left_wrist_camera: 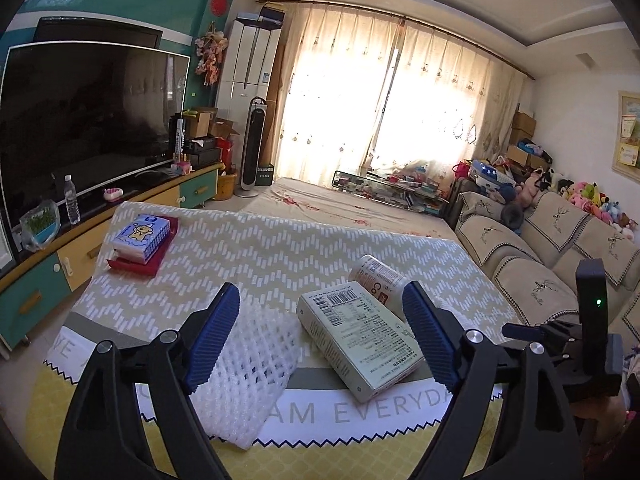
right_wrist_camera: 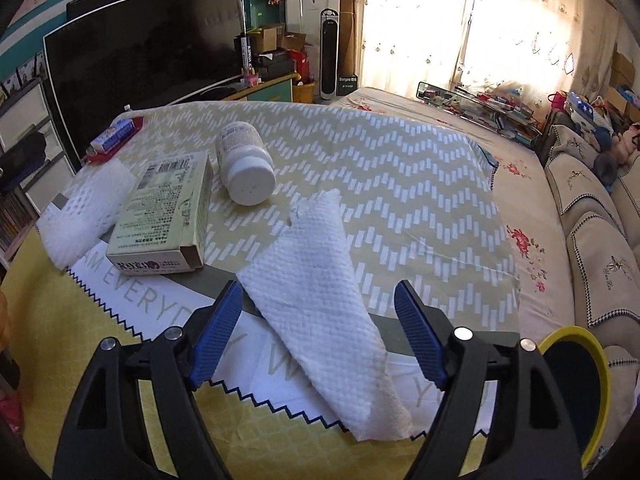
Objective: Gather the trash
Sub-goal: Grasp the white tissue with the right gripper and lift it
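- Trash lies scattered over the near part of a table [right_wrist_camera: 400, 184] covered by a chevron-patterned cloth.
- Left claw [left_wrist_camera: 322, 336] is spread wide and grips nothing; between its blue pads [left_wrist_camera: 216, 336] sit a white foam net sleeve [left_wrist_camera: 256, 376] on the left and a pale green carton [left_wrist_camera: 360, 344] on the right.
- A white bottle [left_wrist_camera: 378, 280] lies on its side just beyond the carton; the carton and the right pad hide its near end in the left wrist view.
- Right claw [right_wrist_camera: 320, 332] is likewise spread and empty, with a crumpled white paper towel [right_wrist_camera: 320, 296] lying lengthwise between its pads [right_wrist_camera: 218, 332], its near end running over the printed edge of the cloth.
- Lettering on the cloth is partly covered by the trash and claws, so it cannot be read whole.
- A tissue pack on a red tray [left_wrist_camera: 140, 240] sits at the far left corner of the table.
- A yellow-rimmed round object [right_wrist_camera: 576, 384] at the near right is cut off by the claw arm; what it is cannot be told.
- A dark television [left_wrist_camera: 88, 120] stands beyond on the left, a sofa [left_wrist_camera: 540, 252] on the right.
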`<state>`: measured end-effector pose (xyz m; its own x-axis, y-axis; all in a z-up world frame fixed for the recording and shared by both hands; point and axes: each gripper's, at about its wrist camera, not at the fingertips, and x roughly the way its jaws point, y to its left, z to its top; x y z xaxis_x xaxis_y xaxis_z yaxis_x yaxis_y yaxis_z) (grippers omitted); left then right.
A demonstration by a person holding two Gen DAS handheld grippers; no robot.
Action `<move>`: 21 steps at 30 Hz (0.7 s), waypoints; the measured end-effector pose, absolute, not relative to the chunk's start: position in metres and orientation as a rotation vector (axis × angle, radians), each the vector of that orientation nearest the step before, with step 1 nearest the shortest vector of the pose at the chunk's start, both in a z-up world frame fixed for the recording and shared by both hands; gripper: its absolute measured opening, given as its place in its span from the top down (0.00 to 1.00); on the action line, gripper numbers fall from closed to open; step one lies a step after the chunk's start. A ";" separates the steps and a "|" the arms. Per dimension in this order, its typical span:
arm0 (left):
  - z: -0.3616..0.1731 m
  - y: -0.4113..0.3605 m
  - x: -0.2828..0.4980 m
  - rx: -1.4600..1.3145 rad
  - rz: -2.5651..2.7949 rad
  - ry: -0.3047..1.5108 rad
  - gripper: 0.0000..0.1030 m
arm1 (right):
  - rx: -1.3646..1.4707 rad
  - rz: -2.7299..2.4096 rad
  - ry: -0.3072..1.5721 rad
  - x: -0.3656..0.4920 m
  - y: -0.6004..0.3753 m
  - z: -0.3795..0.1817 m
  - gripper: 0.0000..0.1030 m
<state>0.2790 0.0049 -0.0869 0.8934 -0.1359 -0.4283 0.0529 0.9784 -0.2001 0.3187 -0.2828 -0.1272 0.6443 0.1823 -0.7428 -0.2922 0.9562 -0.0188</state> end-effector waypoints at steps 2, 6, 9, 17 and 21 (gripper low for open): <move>-0.088 0.003 0.279 -0.189 -0.099 0.471 0.20 | -0.140 0.271 0.849 0.321 -0.285 -0.133 0.28; -0.088 -0.003 0.277 -0.174 -0.101 0.466 0.20 | -0.101 0.283 0.893 0.326 -0.292 -0.143 0.40; -0.088 -0.006 0.275 -0.156 -0.097 0.458 0.19 | -0.083 0.289 0.904 0.327 -0.295 -0.144 0.63; -0.091 -0.013 0.277 -0.131 -0.095 0.462 0.18 | 0.022 0.304 0.882 0.326 -0.312 -0.136 0.93; -0.091 -0.014 0.276 -0.125 -0.093 0.461 0.18 | 0.060 0.297 0.852 0.324 -0.321 -0.128 0.93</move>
